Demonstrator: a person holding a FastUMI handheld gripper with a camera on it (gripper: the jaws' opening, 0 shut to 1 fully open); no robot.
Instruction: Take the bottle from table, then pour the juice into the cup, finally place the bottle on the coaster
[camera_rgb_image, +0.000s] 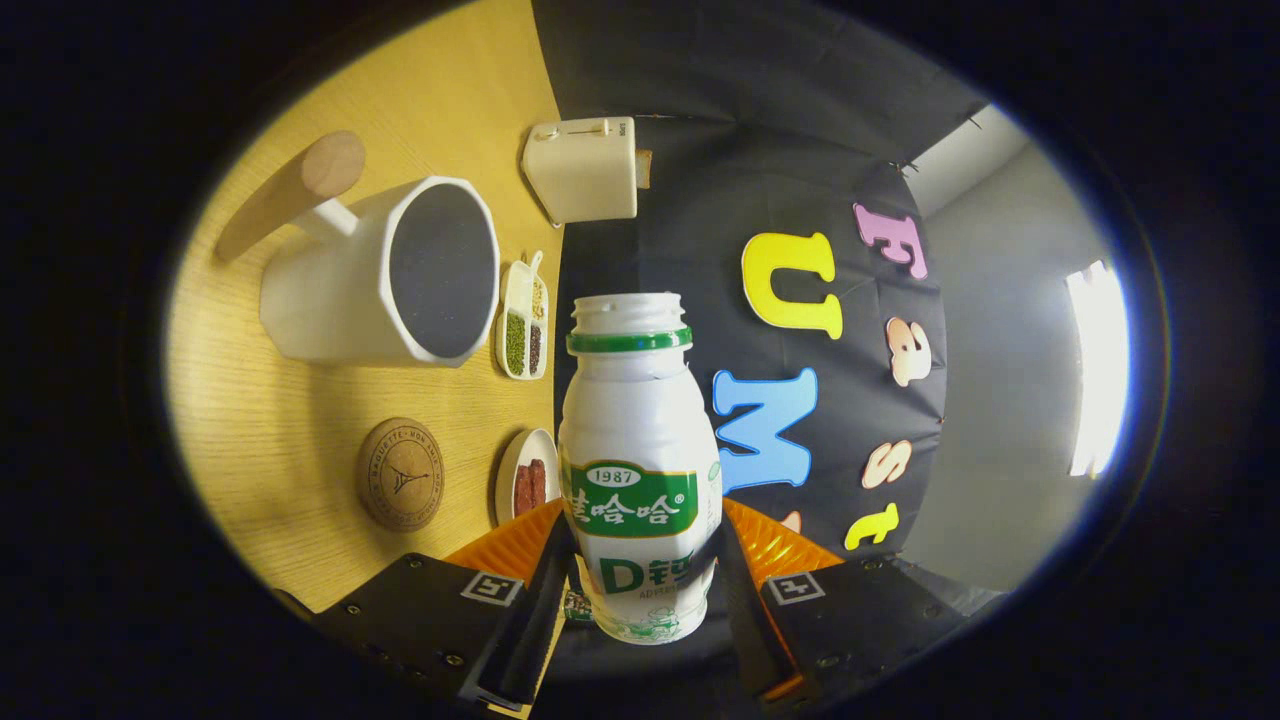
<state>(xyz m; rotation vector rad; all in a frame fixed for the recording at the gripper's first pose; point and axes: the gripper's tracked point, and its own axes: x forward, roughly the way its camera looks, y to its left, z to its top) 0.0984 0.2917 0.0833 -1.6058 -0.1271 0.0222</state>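
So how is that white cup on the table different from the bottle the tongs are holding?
The cup is wide, with a broad open mouth and a wood-tipped side handle; the bottle is slim, with a narrow neck and no handle. The cup is plain white; the bottle carries a green label and a green neck ring. The cup rests on the table; the bottle is gripped between the tongs. Both are mostly white and uncapped.

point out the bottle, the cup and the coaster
bottle (640, 450): gripper view, on its white body between the fingers
cup (330, 290): gripper view, on its white outer wall
coaster (400, 474): gripper view, on its round top face
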